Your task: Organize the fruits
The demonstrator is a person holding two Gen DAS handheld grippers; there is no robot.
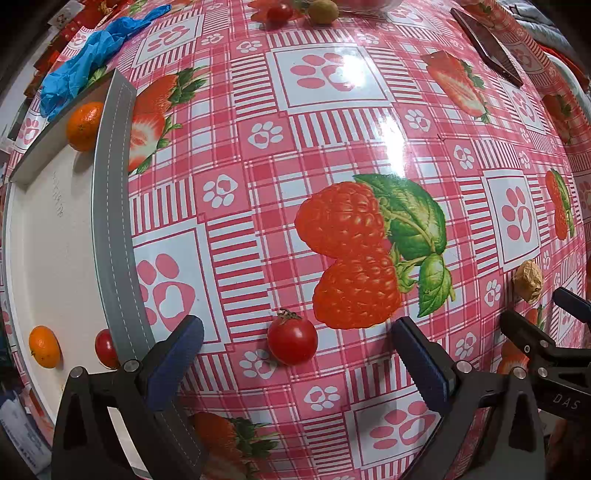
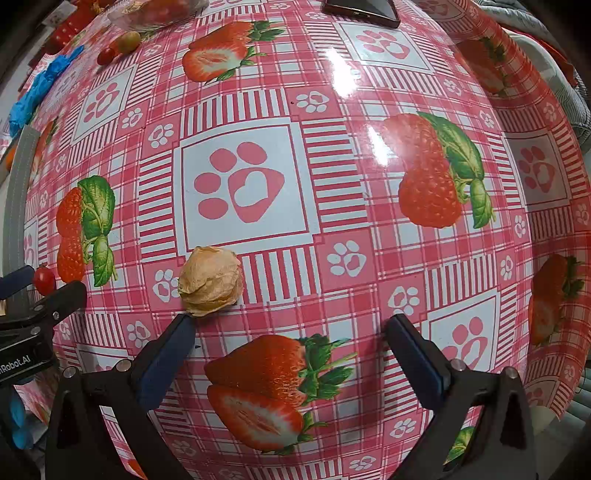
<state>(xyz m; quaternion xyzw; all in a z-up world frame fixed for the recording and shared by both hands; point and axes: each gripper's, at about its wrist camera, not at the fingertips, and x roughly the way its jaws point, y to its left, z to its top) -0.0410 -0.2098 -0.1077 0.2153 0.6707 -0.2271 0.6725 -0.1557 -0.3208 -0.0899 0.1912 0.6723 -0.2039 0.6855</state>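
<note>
A red cherry tomato (image 1: 292, 340) lies on the tablecloth between the wide-apart fingers of my open left gripper (image 1: 295, 341). To the left stands a white tray with a grey rim (image 1: 110, 206); it holds two oranges (image 1: 85, 125) (image 1: 44, 346) and a second cherry tomato (image 1: 106, 348). A husked physalis (image 2: 211, 281) rests on the cloth just beyond the left fingertip (image 2: 184, 326) of my open right gripper (image 2: 291, 330). In the left wrist view the physalis (image 1: 529, 281) sits at the far right. The right wrist view catches the same tomato (image 2: 44, 279) at its left edge.
At the table's far edge lie another cherry tomato (image 1: 279, 13), a green-yellow fruit (image 1: 323, 10) and a clear container (image 2: 155, 11). A dark phone (image 1: 487, 46) lies far right, a blue glove (image 1: 88, 59) far left. The table edge drops off at the right (image 2: 569, 332).
</note>
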